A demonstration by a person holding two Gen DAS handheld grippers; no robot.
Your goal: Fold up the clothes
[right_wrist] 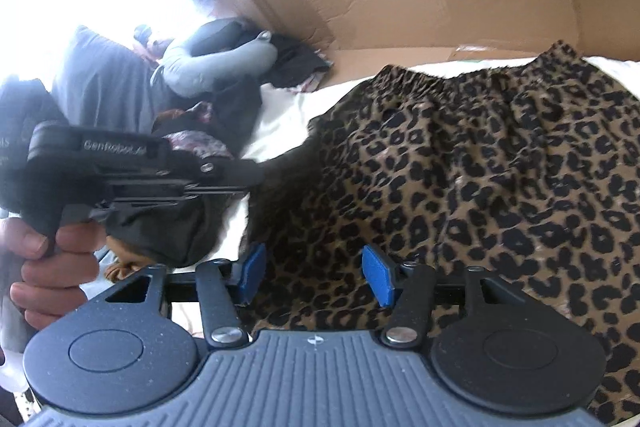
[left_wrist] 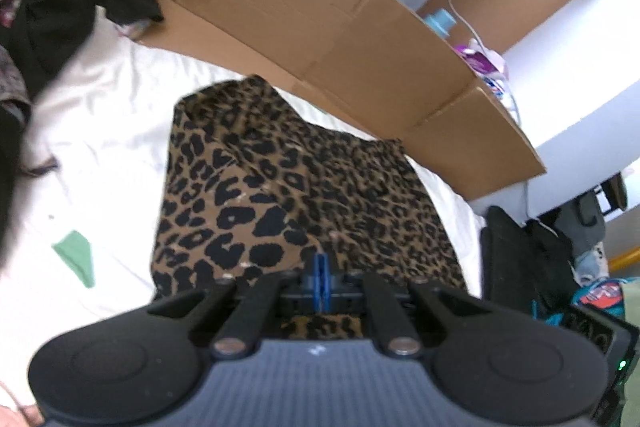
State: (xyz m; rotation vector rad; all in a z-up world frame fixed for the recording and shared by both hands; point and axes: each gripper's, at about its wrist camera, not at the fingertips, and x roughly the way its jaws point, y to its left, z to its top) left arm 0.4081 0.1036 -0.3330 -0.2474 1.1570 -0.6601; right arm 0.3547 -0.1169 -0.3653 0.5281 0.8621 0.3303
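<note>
Leopard-print skirt [left_wrist: 304,187] is what you've got on the go, and your left gripper [left_wrist: 320,277] has its blue pads pressed tight together with a pinch of that fabric caught between them, the cloth draping away from the tips. Your right gripper [right_wrist: 316,273] stands about half open, jaws apart and clamping nothing; the print shows in the gap between the blue pads [right_wrist: 378,275], but from this view you can't tell whether they touch it. Off to that gripper's left, your hand [right_wrist: 44,263] grips the handle of the other tool.

Out from the tongs, the skirt lies spread on the white sheet [left_wrist: 100,131], its gathered elastic waistband [right_wrist: 460,77] at the far edge, close to the flattened cardboard [left_wrist: 320,23]. A heap of dark clothes [right_wrist: 208,107] sits well off to the side.

This looks like thin, soft, light cloth: it will sag, wrinkle and slide over itself, so one pinch won't carry an edge straight. I'd say take the hem edge with your right, level with your left's hold, then bring both towards the waistband together. Grab a proper fold of fabric, not a single thin layer.
</note>
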